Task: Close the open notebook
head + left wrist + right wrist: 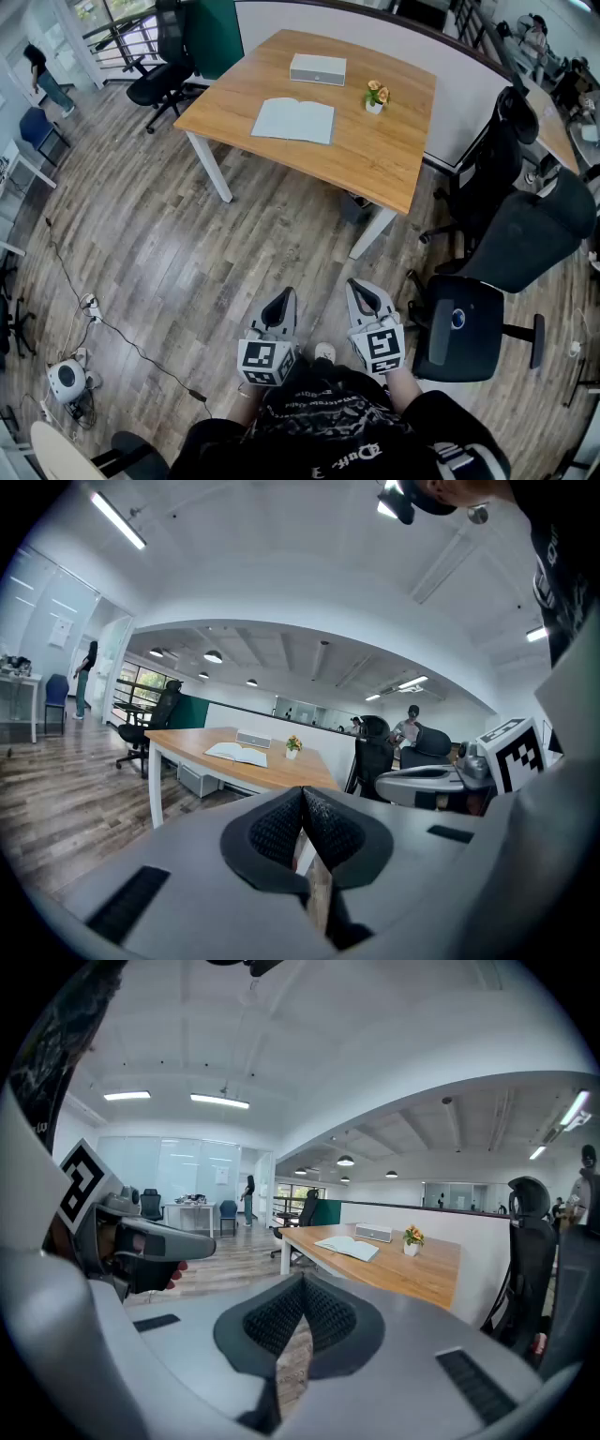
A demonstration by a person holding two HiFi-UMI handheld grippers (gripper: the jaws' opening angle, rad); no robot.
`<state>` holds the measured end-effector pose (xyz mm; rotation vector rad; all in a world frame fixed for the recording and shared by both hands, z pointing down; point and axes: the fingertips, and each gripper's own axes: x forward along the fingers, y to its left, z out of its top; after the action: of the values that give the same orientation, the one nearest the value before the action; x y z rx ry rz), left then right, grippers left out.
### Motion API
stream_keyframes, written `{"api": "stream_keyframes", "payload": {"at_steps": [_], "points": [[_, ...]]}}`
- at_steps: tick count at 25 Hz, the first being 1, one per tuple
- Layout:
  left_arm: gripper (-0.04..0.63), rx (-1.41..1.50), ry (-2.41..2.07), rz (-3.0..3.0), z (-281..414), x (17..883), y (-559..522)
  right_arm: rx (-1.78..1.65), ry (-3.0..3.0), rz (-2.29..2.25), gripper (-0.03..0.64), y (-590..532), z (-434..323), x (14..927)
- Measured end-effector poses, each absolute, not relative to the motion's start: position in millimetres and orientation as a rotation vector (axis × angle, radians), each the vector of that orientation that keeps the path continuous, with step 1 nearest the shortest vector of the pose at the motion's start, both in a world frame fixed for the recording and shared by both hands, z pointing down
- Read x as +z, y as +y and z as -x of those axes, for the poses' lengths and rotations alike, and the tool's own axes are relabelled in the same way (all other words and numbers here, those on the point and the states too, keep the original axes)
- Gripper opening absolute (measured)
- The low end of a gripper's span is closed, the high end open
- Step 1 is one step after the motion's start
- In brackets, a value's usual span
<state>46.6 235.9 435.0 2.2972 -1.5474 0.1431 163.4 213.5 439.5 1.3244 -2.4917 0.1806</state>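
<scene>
Your left gripper (280,302) & right gripper (368,298) sit clenched, empty, btm center. Open notebook (293,120) lies on table (384,159), top center, well apart.

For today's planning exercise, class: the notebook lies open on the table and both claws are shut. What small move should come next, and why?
Probably step toward the table. The notebook lies open there, far ahead, while the left claw and right claw are shut, empty and held close to the body, so neither looks able to reach a page yet.
</scene>
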Motion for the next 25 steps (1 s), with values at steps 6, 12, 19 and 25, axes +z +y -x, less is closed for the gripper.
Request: {"api": "stream_keyframes", "payload": {"at_steps": [6, 12, 19, 25], "points": [[0.021, 0.161, -1.542, -2.291, -39.8, 438.1, 242.5, 0.206, -2.487, -1.284, 0.005, 224.2, -155.8, 445.6], [0.021, 0.154, -1.536, -2.277, -34.5, 439.2, 239.9, 0.236, -2.466, -1.36, 0.006, 224.9, -159.4, 445.9], [0.181, 0.082, -1.442, -2.327, -33.0, 437.4, 238.6, 0.327, -2.546, -1.418, 0.187, 217.1, -161.3, 441.7], [0.307, 0.141, -1.365, -2.41, -26.2, 440.6, 234.3, 0.373, -2.553, -1.378, 0.288, 216.7, -149.2, 449.2]]}}
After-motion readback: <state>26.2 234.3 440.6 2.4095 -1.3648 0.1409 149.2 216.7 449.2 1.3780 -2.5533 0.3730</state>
